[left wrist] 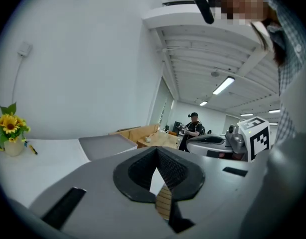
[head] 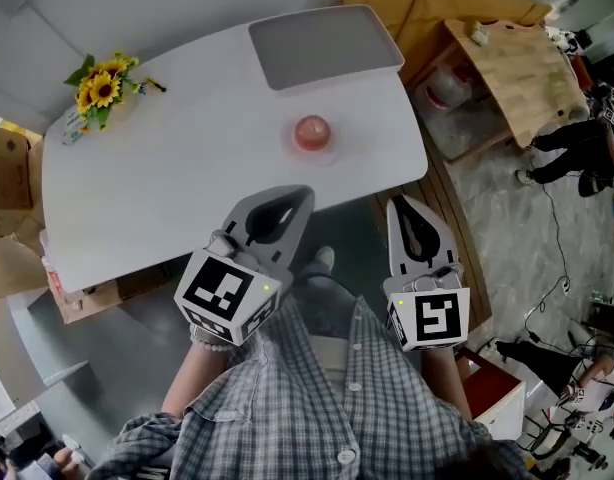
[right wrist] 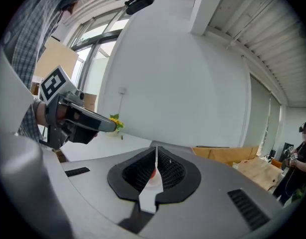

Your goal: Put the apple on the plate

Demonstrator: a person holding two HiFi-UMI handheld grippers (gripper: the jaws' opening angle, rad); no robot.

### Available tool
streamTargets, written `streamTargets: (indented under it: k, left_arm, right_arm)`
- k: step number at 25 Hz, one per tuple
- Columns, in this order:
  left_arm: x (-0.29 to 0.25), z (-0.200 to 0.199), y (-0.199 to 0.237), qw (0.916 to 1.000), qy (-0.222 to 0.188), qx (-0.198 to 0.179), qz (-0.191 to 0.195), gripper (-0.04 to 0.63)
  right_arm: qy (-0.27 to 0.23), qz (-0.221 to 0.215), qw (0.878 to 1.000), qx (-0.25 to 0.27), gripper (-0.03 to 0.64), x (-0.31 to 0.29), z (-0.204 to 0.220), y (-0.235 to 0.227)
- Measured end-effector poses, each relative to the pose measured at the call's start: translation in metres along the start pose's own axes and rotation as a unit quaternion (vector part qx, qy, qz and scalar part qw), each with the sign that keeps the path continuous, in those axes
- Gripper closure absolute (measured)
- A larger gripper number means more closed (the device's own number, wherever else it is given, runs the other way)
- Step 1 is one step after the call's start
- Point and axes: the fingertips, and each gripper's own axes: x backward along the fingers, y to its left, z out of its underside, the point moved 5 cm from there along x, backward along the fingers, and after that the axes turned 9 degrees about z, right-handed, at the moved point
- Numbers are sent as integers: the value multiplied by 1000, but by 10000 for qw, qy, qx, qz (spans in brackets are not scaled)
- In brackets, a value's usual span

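Observation:
A red apple [head: 312, 132] rests on the white table [head: 167, 178], right of the middle. A flat grey rectangular plate [head: 325, 44] lies at the table's far edge, beyond the apple. My left gripper [head: 303, 194] hovers over the table's near edge, short of the apple, jaws shut and empty. Off the table's near right corner my right gripper [head: 399, 204] is also shut on nothing. In the left gripper view the plate [left wrist: 105, 145] shows past the left gripper [left wrist: 157, 150]. A sliver of the apple [right wrist: 152, 174] shows through the slit of the right gripper [right wrist: 156, 148].
A small vase of sunflowers [head: 99, 88] stands at the table's far left corner. Cardboard boxes [head: 7, 178] sit left of the table. A wooden bench [head: 517, 63] and a person in black [head: 587, 143] are off to the right.

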Motion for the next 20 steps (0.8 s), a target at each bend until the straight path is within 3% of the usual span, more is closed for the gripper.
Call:
streamTargets:
  k: [12, 20]
  left_arm:
    - [-55, -16, 5, 9975, -247, 120, -651, 586]
    - [-56, -3, 17, 9941, 21, 297, -1039, 586]
  right_arm:
    - [-37, -445, 9990, 15, 589, -36, 27, -63]
    - [85, -689, 9975, -116, 589, -52, 43, -70]
